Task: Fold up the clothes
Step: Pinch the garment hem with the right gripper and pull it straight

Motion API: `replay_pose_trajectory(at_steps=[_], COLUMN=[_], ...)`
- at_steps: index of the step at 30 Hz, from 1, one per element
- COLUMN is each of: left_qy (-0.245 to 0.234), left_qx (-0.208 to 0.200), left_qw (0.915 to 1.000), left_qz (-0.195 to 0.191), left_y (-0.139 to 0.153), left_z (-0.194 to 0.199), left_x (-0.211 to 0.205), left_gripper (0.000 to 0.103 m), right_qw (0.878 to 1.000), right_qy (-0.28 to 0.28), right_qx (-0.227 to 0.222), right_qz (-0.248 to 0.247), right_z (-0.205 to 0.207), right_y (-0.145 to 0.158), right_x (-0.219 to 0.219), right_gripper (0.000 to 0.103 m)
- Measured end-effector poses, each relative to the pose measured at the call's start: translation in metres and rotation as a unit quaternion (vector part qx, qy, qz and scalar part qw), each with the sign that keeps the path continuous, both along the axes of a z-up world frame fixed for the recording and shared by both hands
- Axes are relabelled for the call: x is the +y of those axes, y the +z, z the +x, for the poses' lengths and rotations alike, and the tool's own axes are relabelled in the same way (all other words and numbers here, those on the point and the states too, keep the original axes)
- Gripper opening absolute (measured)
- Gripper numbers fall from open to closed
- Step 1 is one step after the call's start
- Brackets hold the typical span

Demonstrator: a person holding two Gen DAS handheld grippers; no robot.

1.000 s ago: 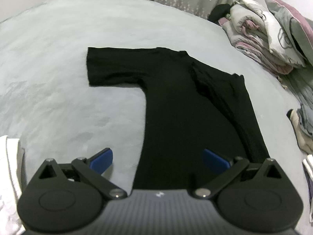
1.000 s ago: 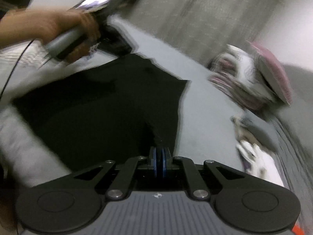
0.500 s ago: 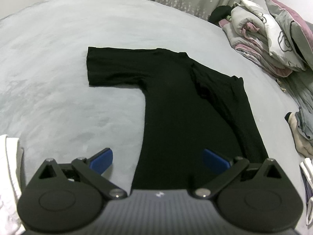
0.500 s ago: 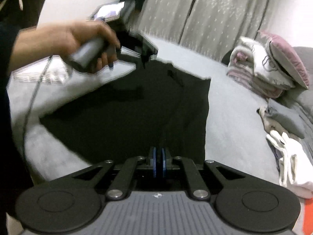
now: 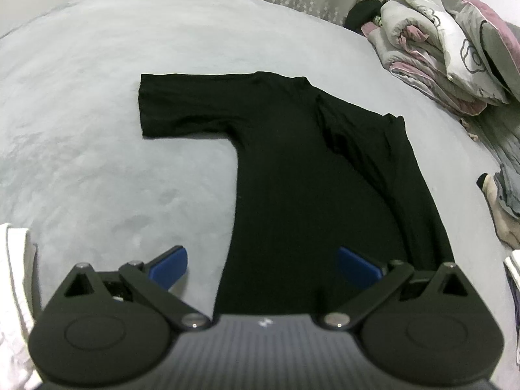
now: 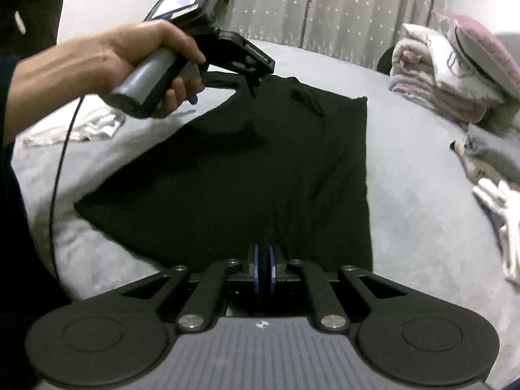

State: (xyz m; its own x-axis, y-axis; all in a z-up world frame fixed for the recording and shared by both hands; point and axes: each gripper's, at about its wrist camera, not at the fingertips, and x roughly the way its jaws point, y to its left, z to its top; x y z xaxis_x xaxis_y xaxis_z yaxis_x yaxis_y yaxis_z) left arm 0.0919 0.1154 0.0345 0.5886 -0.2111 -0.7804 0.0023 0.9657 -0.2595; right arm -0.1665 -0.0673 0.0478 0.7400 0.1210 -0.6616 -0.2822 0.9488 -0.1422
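1. Black shirt [image 5: 292, 162] lies flat on the grey bed [image 5: 81, 97]. In the left wrist view its long axis runs from 6 o'clock, where the hem is, to 12 o'clock, where the collar is.
2. Its side at 3 o'clock is turned in over the body, and the folded sleeve [image 5: 383, 162] makes a long ridge there. The other sleeve [image 5: 182, 110] lies spread out toward 10 o'clock.
3. So the shirt is partly folded: one side is in and one side is out.
4. The left claw [image 5: 260, 260] is spread wide. Its blue pads hang above the hem, one over the bed and one over the cloth, and they pinch nothing.
5. In the right wrist view the same claw is in a hand [image 6: 130, 52] at 11 o'clock, above the shoulder of the shirt on the side of the spread sleeve.
6. The right claw [image 6: 261, 268] has its pads pressed together, just at the hem near 6 o'clock. I cannot tell if cloth is between them.
7. My judgement: the spread sleeve lies up and to the left of the left claw, so the left hand is the nearer one. To bring this side in, the pull should go across the long axis, toward 3 o'clock.
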Motion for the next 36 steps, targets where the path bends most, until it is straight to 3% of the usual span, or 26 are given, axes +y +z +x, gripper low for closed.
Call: replay_pose_trajectory(at_steps=[2,4,5,9,11,15,19,20,22,32,36], left_qy=[-0.003,-0.005,-0.006,-0.009,-0.012,-0.033,-0.051,-0.054,-0.057,-0.052,-0.05], left_qx=[-0.001,0.0,0.001,-0.007,-0.014,-0.012,-0.004,-0.002,0.001,0.013,0.015], left_qw=[1.0,1.0,1.0,0.9999,0.9998,0.9993,0.9986,0.9985,0.9984,0.9985,0.9986], left_qz=[0.001,0.001,0.001,0.006,0.007,-0.007,-0.008,-0.007,-0.005,-0.009,-0.012], left_y=[0.0,-0.001,-0.001,0.001,0.004,0.006,0.002,0.0,-0.002,-0.006,-0.006], left_z=[-0.001,-0.001,-0.001,-0.005,-0.008,-0.011,-0.012,-0.012,-0.013,-0.012,-0.012], left_x=[-0.001,-0.003,-0.003,-0.007,-0.009,-0.015,-0.022,-0.024,-0.025,-0.023,-0.021], left_gripper=[0.103,0.103,0.103,0.101,0.095,0.095,0.096,0.097,0.097,0.099,0.1], right_qw=[1.0,0.999,0.998,0.994,0.996,0.994,0.992,0.991,0.985,0.955,0.952], right_qy=[0.006,0.016,0.024,0.043,0.018,-0.048,-0.038,-0.039,-0.048,-0.099,-0.089], right_qx=[0.015,0.032,0.037,0.054,0.042,0.035,0.051,0.061,0.084,0.132,0.156], right_qz=[0.012,0.028,0.042,0.09,0.083,0.093,0.106,0.117,0.146,0.248,0.249], right_z=[-0.001,-0.003,-0.005,-0.011,-0.008,0.004,0.011,0.011,0.01,-0.018,-0.024], right_y=[0.001,0.002,0.005,0.018,0.023,0.027,0.023,0.02,0.015,0.014,0.008], right_x=[-0.001,-0.002,-0.005,-0.018,-0.032,-0.075,-0.096,-0.099,-0.103,-0.13,-0.126], right_gripper=[0.015,0.031,0.033,0.033,0.033,0.033,0.033,0.033,0.01,0.013,0.013])
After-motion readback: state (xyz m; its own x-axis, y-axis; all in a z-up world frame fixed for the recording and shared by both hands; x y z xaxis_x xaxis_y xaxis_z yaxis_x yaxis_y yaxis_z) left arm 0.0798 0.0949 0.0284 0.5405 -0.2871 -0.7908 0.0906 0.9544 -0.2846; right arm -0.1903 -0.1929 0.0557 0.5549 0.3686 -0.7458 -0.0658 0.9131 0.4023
